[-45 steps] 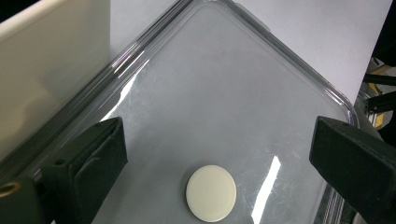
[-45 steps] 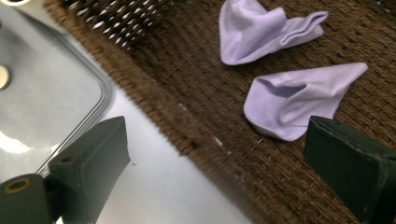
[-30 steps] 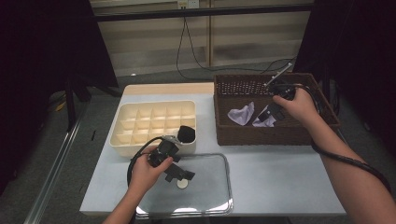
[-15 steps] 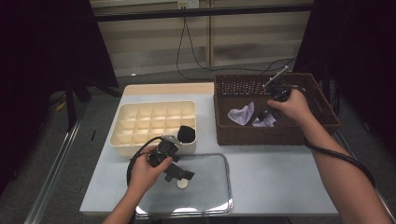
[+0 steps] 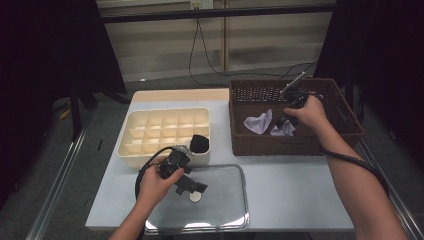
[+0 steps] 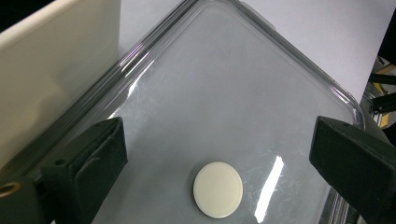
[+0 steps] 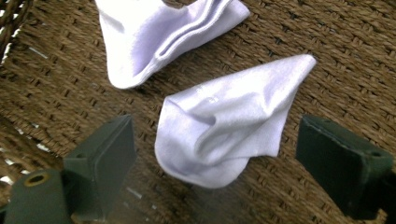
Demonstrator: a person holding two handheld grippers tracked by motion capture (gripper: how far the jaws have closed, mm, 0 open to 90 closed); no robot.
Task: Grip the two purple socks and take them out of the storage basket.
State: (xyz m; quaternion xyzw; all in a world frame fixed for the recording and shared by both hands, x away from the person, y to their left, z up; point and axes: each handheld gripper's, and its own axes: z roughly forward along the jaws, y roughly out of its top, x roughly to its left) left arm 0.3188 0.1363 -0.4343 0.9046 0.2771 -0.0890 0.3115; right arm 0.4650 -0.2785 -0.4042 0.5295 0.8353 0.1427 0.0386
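Two pale lilac socks lie in a brown wicker basket at the right. My right gripper reaches down into it over the nearer sock. In the right gripper view this crumpled sock lies between the jaws of the right gripper. The jaws have just been closing a little, and the pads stand clear of the cloth. The other sock lies beyond it. My left gripper hovers open above a clear tray. A white disc rests on the tray below the gap.
A cream box with several compartments stands at the left, with a black object at its near right corner. The clear tray's rim runs beside the box wall. The cable of the left gripper loops on the table.
My right hand has sunk leftward into the basket, closer to the nearer sock. The left hand and gripper have stayed put.
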